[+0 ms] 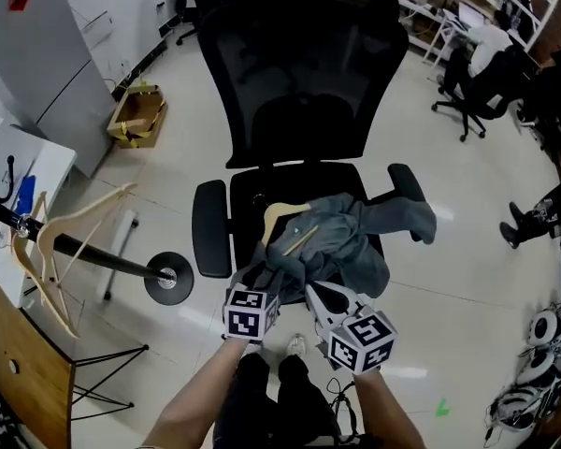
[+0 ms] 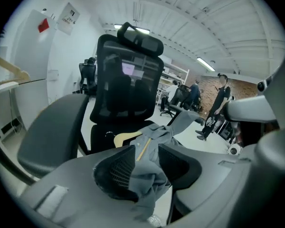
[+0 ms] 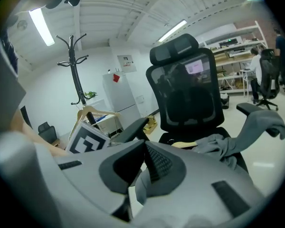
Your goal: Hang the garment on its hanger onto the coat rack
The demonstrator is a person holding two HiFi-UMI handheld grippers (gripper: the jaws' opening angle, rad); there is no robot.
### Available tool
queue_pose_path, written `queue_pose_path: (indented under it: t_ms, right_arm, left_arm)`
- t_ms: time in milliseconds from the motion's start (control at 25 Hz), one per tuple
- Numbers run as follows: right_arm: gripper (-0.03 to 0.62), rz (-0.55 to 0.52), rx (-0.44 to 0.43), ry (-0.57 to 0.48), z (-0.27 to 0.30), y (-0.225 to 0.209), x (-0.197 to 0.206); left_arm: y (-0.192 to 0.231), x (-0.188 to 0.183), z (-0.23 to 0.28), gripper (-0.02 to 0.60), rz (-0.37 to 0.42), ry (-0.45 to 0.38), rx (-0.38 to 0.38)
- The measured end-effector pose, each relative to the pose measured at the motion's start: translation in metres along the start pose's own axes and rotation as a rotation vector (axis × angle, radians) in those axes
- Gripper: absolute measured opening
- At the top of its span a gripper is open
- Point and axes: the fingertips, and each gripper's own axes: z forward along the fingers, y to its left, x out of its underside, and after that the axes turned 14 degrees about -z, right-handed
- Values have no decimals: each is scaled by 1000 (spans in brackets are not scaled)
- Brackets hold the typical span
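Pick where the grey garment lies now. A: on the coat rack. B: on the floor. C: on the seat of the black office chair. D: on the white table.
C: the grey garment and its wooden hanger lie heaped on the office chair seat.

Left tongs (image 2: 145,160) jaws apart, angled down; right tongs (image 3: 143,151) jaws together; both close side by side.

Black office chair (image 1: 299,82) dead ahead of the left tongs (image 1: 265,274), cardboard box (image 1: 138,117) well off to their left.
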Motion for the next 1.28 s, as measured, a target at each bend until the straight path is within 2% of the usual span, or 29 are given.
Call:
queue_pose_path:
  t_ms: [40, 120, 280, 440, 560, 720, 800, 920, 1000, 1080, 1120, 1280]
  right_arm:
    - [2, 11, -11, 11, 4, 0, 8]
    - [2, 27, -33, 33, 10, 0, 22]
    - [2, 37, -69, 62, 14, -2, 37]
    - [0, 64, -87, 77, 18, -11, 50]
    - [0, 74, -98, 86, 21, -18, 57]
    - [0, 100, -85, 89, 21, -31, 66]
    - [1, 123, -73, 87, 20, -39, 68]
    - [0, 137, -61, 91, 19, -46, 73]
    - [0, 145, -53, 92, 17, -49, 78]
    - [0, 158, -46, 93, 15, -53, 82]
    - [2, 164, -44, 93, 13, -54, 82]
    - [0, 168, -36, 80, 7, -56, 76]
  left_arm:
    - [9, 11, 11, 177, -10, 24, -18]
    - [26, 26, 30, 210, -30, 61, -49]
    - [53, 28, 65, 304, -42, 63, -122]
    - [77, 28, 98, 328, -32, 98, -221]
    - [92, 34, 119, 328, -40, 161, -253]
    - [110, 51, 136, 294, -76, 281, -270]
    - [115, 61, 142, 300, -100, 329, -265]
    - [122, 66, 146, 285, -140, 343, -290]
    - [123, 69, 146, 230, -160, 361, -292]
    - [116, 73, 148, 119, -195, 393, -262]
    - [110, 73, 147, 91, -211, 396, -250]
    - [102, 69, 141, 86, -192, 401, -238]
